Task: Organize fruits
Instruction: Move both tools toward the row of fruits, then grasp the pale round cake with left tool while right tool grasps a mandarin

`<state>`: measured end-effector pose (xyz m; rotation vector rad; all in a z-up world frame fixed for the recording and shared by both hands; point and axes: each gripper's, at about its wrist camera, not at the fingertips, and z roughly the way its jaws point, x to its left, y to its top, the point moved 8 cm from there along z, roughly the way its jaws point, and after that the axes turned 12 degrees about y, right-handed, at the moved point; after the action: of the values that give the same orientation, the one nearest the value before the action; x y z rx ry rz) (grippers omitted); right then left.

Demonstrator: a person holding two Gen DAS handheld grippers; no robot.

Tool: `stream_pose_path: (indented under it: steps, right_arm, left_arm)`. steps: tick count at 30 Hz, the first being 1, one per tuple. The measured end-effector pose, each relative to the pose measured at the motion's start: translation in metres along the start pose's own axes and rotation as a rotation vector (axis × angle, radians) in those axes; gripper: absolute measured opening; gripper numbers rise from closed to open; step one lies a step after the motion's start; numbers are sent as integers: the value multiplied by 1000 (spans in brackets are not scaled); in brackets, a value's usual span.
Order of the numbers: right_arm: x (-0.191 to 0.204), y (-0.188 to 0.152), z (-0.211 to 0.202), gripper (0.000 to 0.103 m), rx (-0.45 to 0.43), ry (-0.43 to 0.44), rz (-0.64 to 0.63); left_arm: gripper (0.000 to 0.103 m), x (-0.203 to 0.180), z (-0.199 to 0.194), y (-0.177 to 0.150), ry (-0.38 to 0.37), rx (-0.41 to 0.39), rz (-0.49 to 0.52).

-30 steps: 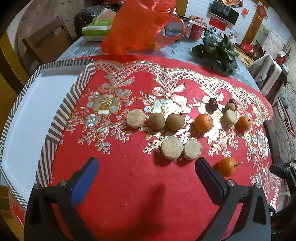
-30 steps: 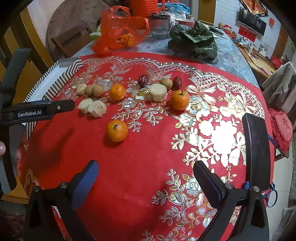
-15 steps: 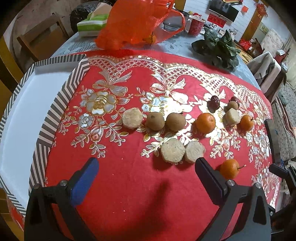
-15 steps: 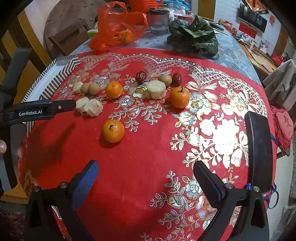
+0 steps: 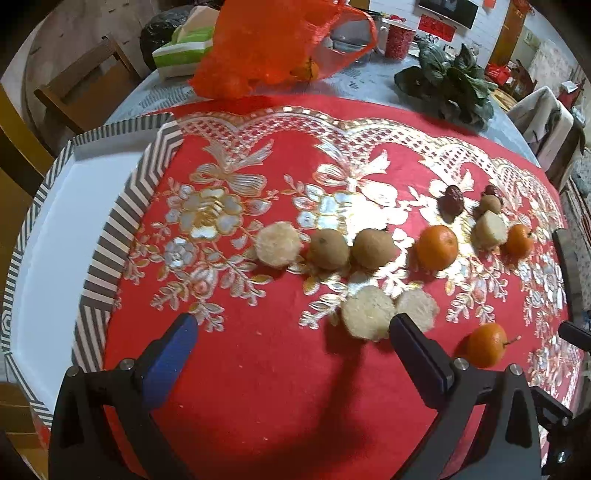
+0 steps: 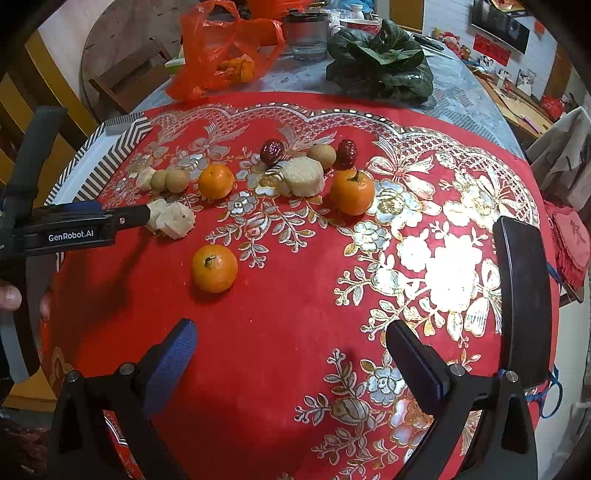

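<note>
Fruits lie in a loose row on the red cloth (image 5: 258, 387). In the left wrist view I see a pale peeled chunk (image 5: 279, 243), two brown round fruits (image 5: 328, 249), an orange (image 5: 437, 246), red dates (image 5: 452, 201), and two pale chunks (image 5: 367, 317) just ahead of my open left gripper (image 5: 291, 332). A small orange (image 5: 485, 345) lies to its right. In the right wrist view my right gripper (image 6: 291, 341) is open and empty, well short of an orange (image 6: 214, 268). The left gripper (image 6: 122, 219) shows there, touching the pale chunks (image 6: 173, 219).
A white tray with a striped rim (image 5: 122, 229) lies at the left edge of the cloth. A red plastic bag (image 5: 273, 40) with oranges, leafy greens (image 5: 450, 85) and a glass jar (image 6: 306, 35) stand at the back. Wooden chairs (image 5: 85, 92) stand behind the table.
My left gripper has moved forward and lower toward the two pale chunks. My right gripper has crept slightly forward. No fruit has moved.
</note>
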<state>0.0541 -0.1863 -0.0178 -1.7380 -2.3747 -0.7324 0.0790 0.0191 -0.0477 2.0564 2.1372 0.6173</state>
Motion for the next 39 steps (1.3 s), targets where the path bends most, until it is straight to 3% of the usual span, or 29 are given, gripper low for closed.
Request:
stream_pose_path:
  steps: [12, 21, 25, 29, 32, 33, 39]
  right_arm:
    - [-1, 8, 11, 103, 20, 19, 0]
    - [2, 12, 13, 103, 25, 30, -12]
    - [9, 15, 14, 103, 22, 43, -40]
    - [16, 14, 15, 101, 21, 56, -74]
    - [23, 15, 17, 88, 26, 84, -95]
    - [25, 15, 17, 87, 29, 95, -102]
    - [39, 18, 25, 73, 37, 147, -127]
  left_arm:
    - [103, -10, 7, -1, -9, 37, 86]
    - [103, -38, 9, 4, -49, 44, 106]
    - [101, -32, 14, 2, -60, 70, 81]
    - [77, -25, 16, 0, -69, 81, 49]
    - [48, -23, 11, 2, -67, 58, 47]
    - [33, -22, 9, 3, -77, 57, 41]
    - [30, -5, 5, -5, -83, 68, 2]
